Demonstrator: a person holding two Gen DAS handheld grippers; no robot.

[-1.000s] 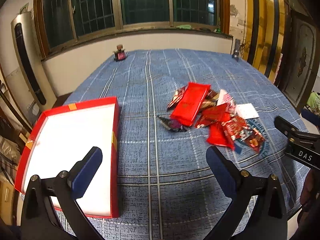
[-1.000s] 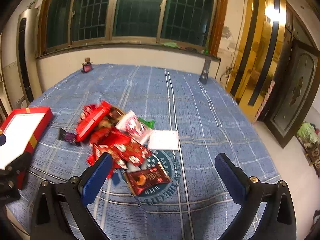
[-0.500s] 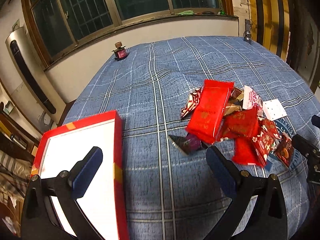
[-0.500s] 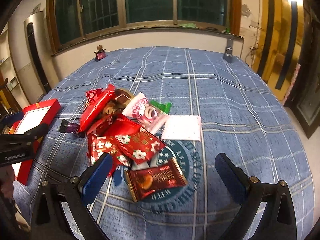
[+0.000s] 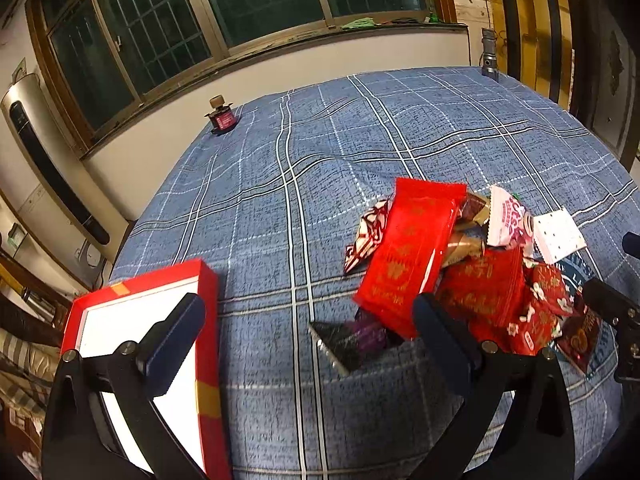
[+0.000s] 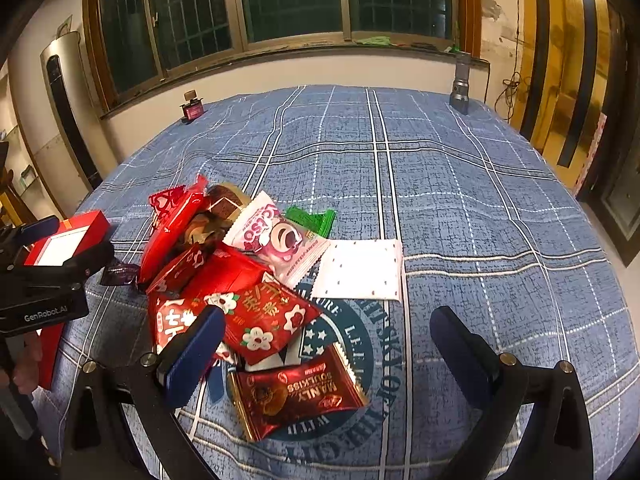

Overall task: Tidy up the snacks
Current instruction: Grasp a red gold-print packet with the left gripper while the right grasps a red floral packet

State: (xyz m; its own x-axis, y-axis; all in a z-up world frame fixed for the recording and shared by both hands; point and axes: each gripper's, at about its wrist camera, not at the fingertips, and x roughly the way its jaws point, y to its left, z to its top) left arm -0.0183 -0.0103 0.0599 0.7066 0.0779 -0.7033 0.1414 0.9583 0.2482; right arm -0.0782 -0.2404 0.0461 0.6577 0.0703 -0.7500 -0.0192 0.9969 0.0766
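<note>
- The snacks (image 6: 240,280) lie in a loose, overlapping heap on the blue plaid cloth (image 6: 440,184); none is sorted yet, by the look of it.
- The red box (image 5: 208,344) sits open and bare inside, at about 9 o'clock of the heap, probably as the place they go.
- Left gripper (image 5: 308,340): jaws wide, holding nothing. The box lies under its left finger; the heap starts at its right finger and runs to 2 o'clock. A dark purple pack (image 5: 348,340) lies flat between the fingers, a likely first pick.
- Right gripper (image 6: 328,344): jaws wide, empty. The brown pack (image 6: 296,392) lies between the fingers, toward the left one; the heap spreads to 11 o'clock, the white sachet (image 6: 360,268) at 12.
- Both hover low, I judge, to choose a loose edge piece.
</note>
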